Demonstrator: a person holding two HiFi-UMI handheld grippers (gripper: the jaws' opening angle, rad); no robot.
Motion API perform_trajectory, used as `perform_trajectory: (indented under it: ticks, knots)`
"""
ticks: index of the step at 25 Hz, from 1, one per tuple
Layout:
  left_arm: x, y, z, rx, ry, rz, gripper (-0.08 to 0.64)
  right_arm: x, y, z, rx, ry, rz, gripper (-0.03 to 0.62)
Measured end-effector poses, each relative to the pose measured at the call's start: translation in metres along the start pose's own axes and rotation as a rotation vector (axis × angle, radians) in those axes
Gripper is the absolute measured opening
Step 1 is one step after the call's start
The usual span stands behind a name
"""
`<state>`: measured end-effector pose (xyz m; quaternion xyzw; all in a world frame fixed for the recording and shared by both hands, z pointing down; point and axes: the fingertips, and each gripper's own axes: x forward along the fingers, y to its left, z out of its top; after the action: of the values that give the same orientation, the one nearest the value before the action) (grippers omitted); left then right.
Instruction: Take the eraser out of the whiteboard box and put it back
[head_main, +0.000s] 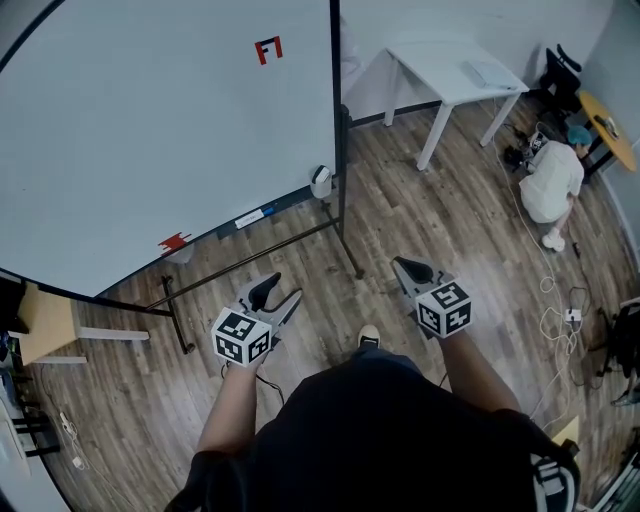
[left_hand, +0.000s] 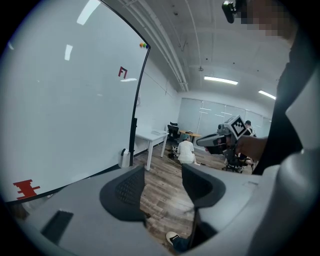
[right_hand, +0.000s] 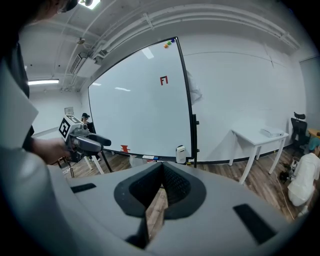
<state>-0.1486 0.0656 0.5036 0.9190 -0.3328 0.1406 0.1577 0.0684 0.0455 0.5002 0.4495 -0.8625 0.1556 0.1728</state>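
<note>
1. The task looks not yet begun. Both claws hang at waist height over the wooden floor (head_main: 440, 200), well apart from the whiteboard (head_main: 170, 130).
2. The left claw (head_main: 278, 292) has its jaws spread apart. Only bare floor shows in the gap between them, so it carries nothing.
3. The right claw (head_main: 404, 266) has its jaws together, the tips meeting with nothing pinched between them.
4. The whiteboard box (head_main: 321, 182) is a small white holder at the board's lower right corner, just beside the dark upright of the stand. It lies ahead of the two claws, and neither touches it.
5. The eraser cannot be made out at this range. A darker patch at the top of the box may be it, so it is probably inside, untaken.
6. Everything is left to do: reach the box, open the right claw or use the already open left one, lift the eraser out, then set it back in the same holder.
7. Off to the right stand a white desk (head_main: 450, 65) and a person crouched on the floor (head_main: 551, 178), both clear of the path to the box.
</note>
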Motion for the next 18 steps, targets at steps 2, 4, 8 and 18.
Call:
perform_trajectory:
  ticks: [2, 4, 8, 18]
  knots:
    - [0.010, 0.002, 0.001, -0.003, 0.008, 0.001, 0.242, 0.005, -0.008, 0.000, 0.001, 0.008, 0.009, -0.005]
    - [0.019, 0.004, 0.002, -0.006, 0.016, 0.004, 0.242, 0.009, -0.015, -0.001, 0.001, 0.016, 0.018, -0.005]
    - [0.036, 0.010, 0.009, -0.011, 0.024, 0.017, 0.242, 0.017, -0.032, 0.002, 0.000, 0.023, 0.042, -0.005]
    - [0.072, 0.019, 0.038, -0.022, 0.023, 0.080, 0.242, 0.041, -0.072, 0.028, -0.016, 0.020, 0.134, -0.005]
